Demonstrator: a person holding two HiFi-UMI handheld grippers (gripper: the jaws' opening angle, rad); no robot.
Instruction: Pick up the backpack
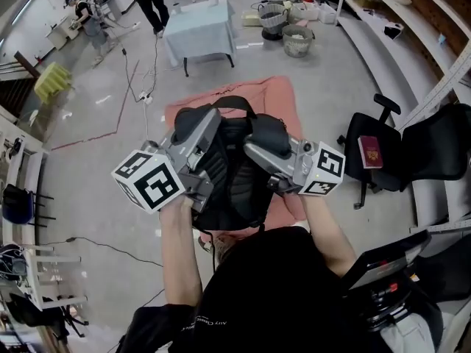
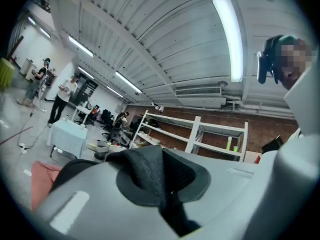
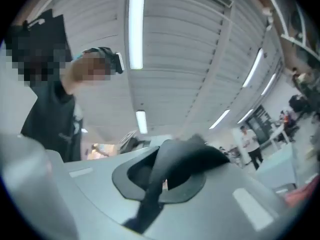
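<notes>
Person's black shirt (image 1: 272, 293) is closest, with both forearms out front. The left gripper (image 1: 208, 120) is clamped tight on the left strap (image 2: 150, 176) and the right gripper (image 1: 254, 149) on the right strap (image 3: 182, 156), probably so the load hangs evenly. The backpack (image 1: 232, 186) hangs between and just below both grippers, near the chest, over the pink mat (image 1: 283, 98), and looks lifted.

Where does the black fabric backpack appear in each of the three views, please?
Head view: black fabric backpack at centre.
Left gripper view: its mesh strap, lower centre, pinched between the jaws.
Right gripper view: a smooth strap, lower centre, likewise pinched.
Shared landmark: standing person in a white top.
</notes>
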